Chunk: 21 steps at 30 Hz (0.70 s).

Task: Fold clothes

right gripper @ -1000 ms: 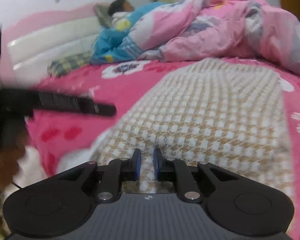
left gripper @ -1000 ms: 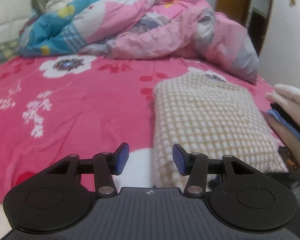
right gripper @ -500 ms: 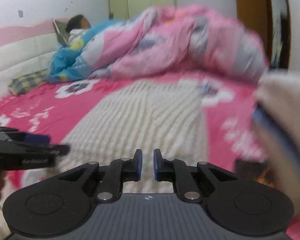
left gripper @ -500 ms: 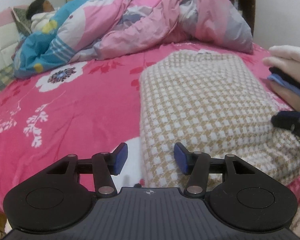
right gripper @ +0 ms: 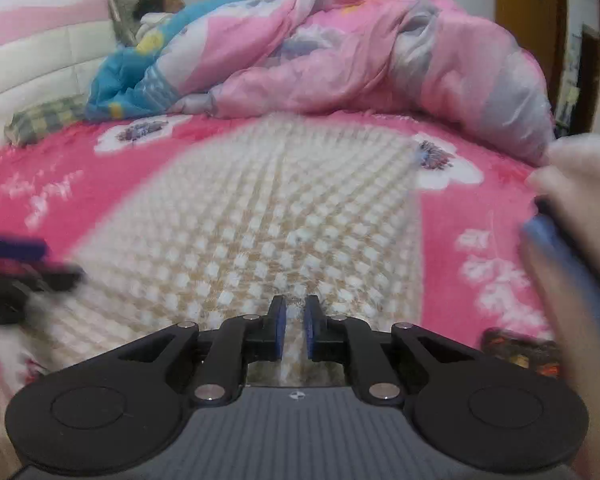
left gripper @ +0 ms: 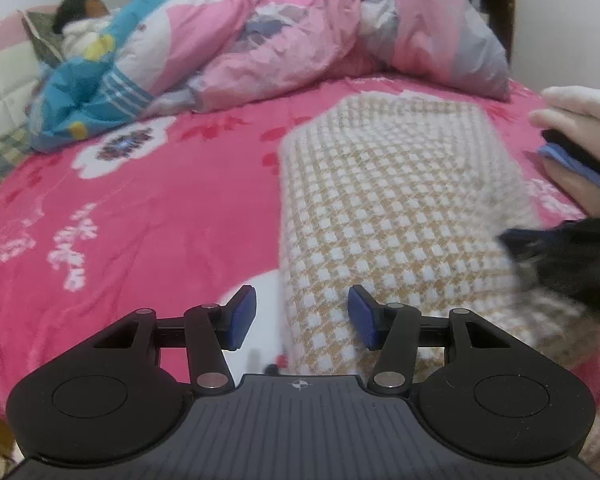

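A folded checked garment [left gripper: 396,216] lay on the pink floral bed [left gripper: 140,216], at 1 o'clock from the left gripper [left gripper: 302,317], whose jaws gaped empty. The right gripper [right gripper: 293,327] hovered over it, nearly closed, holding nothing.

Bed covered by a pink floral sheet [left gripper: 148,216]. A crumpled pink and blue quilt [left gripper: 300,32] is heaped along the far side, with a person [left gripper: 82,8] lying under it at far left. White padded headboard [right gripper: 40,64] at left. Checked pillow [right gripper: 44,120] beside it.
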Each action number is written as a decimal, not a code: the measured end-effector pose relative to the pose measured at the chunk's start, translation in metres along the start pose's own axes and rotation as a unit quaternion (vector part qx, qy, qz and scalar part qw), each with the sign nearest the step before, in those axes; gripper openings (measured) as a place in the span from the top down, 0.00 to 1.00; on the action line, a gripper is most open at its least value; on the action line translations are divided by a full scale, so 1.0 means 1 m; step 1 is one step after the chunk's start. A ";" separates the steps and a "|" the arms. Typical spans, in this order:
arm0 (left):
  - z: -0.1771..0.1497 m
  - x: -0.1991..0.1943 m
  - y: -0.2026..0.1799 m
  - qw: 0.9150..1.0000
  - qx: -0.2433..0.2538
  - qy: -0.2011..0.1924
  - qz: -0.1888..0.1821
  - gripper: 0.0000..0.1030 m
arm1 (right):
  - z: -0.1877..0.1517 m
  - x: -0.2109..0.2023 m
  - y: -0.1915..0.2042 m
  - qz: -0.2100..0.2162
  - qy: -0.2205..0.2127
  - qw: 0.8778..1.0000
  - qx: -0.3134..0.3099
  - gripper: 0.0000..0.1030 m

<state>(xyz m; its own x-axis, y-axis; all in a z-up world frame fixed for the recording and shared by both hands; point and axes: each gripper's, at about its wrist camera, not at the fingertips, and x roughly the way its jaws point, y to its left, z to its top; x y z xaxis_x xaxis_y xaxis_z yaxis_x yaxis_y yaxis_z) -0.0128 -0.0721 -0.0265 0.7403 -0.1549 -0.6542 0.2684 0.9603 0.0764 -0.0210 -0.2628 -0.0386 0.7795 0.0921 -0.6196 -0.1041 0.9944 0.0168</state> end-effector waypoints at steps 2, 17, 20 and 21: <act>0.000 -0.001 -0.002 1.000 0.009 -0.002 0.010 0.49 | 0.008 -0.003 -0.004 0.002 0.003 1.000 0.011 0.92; 0.001 -0.001 0.000 1.000 0.008 0.002 0.008 0.49 | 0.027 0.008 -0.006 -0.005 0.000 1.000 -0.013 0.90; 0.001 -0.001 0.000 1.000 0.007 0.002 0.007 0.49 | 0.042 -0.003 -0.007 -0.005 -0.026 1.000 -0.006 0.90; 0.001 -0.001 0.000 1.000 0.008 0.002 0.007 0.49 | 0.048 -0.005 -0.009 -0.006 -0.035 0.999 -0.001 0.90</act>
<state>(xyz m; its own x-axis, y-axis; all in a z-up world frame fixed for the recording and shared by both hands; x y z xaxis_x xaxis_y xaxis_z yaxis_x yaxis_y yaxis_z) -0.0131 -0.0723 -0.0252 0.7412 -0.1403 -0.6564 0.2679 0.9585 0.0977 0.0060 -0.2697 0.0019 0.8215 0.0839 -0.5639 -0.0963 0.9953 0.0078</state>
